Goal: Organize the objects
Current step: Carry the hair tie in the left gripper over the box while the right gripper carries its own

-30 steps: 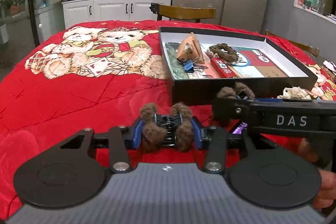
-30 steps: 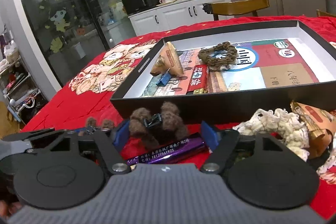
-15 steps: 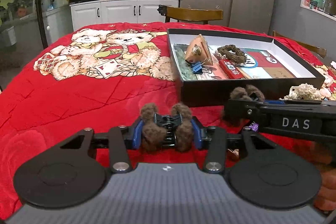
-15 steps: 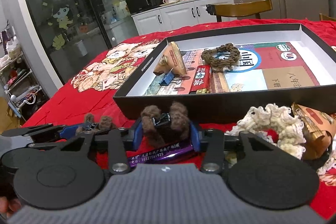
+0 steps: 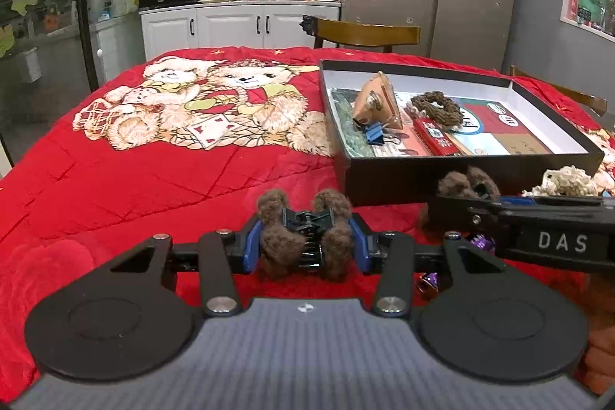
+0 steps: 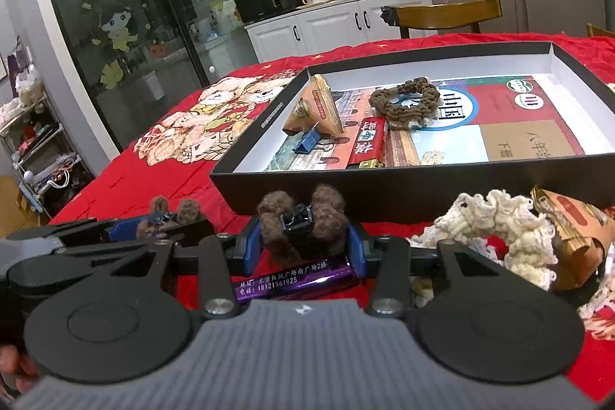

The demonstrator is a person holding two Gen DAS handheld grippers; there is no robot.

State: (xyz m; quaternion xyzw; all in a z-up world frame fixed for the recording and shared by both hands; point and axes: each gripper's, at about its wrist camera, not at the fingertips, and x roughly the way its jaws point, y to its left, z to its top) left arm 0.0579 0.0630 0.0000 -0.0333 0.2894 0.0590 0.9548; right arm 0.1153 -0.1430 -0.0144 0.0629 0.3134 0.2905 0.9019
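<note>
View along two hand-held grippers over a bench covered by a red quilt (image 5: 153, 179) printed with teddy bears. The left gripper (image 5: 305, 218) hangs low over bare quilt, its fuzzy brown fingertips apart with nothing between them. At its 3 o'clock the right gripper (image 6: 301, 218) points the same way, just short of the near wall of a shallow black box (image 6: 384, 191). The right gripper's jaws have just been closing, and a purple lighter (image 6: 296, 285) with white lettering lies crosswise between its fingers. Its right end meets the right finger, but whether the fingers actually pinch it cannot be told. From the right gripper, the box sits at 12 to 1 o'clock. It holds a schoolbook (image 6: 519, 110) lying flat, a brown scrunchie (image 6: 403, 102), a red lighter (image 6: 369, 141), a blue binder clip (image 6: 307, 143) and a tan triangular packet (image 6: 315, 106) standing on edge. Outside the box, at 3 o'clock from the right gripper, a cream scrunchie (image 6: 499, 229) lies on the quilt touching an orange packet (image 6: 576, 229).
</note>
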